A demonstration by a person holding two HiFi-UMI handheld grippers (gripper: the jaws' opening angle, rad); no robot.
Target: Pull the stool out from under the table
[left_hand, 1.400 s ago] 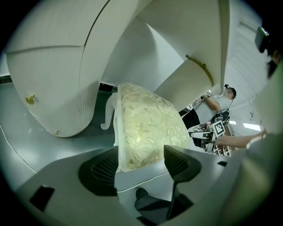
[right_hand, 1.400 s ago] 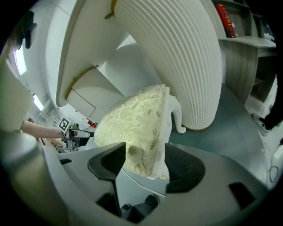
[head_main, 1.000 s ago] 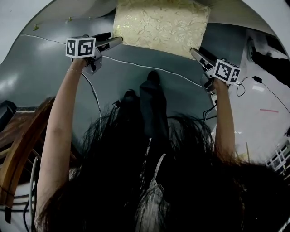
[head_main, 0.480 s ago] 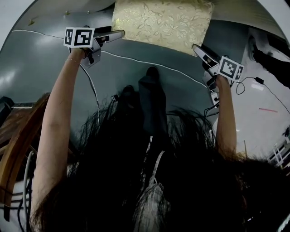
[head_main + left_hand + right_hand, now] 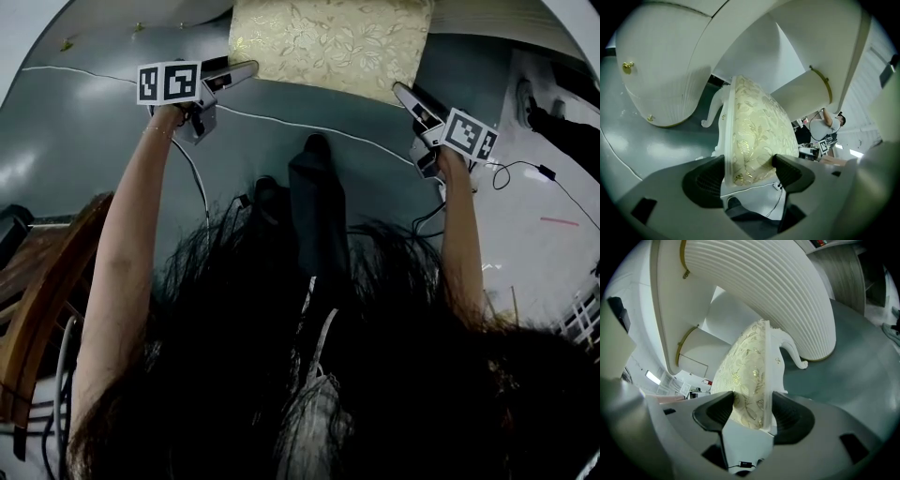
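Home furniture staged in a workroom or recording studio, not a lived-in home. The white-framed stool with a cream-and-gold floral cushion (image 5: 328, 42) stands at a white curved table with a fluted front and small gold knobs (image 5: 665, 84), both bedroom-style pieces. Around the stool, the bare glossy grey-green floor (image 5: 84, 131) carries a thin white cable (image 5: 272, 121). Black leads with a plug (image 5: 541, 172) lie to the stool's right. Beyond the stool, a second person (image 5: 833, 123) stands among cluttered equipment.

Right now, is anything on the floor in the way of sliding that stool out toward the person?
Yes: a thin white cable crosses the floor just in front of the stool, so its legs might catch on it.
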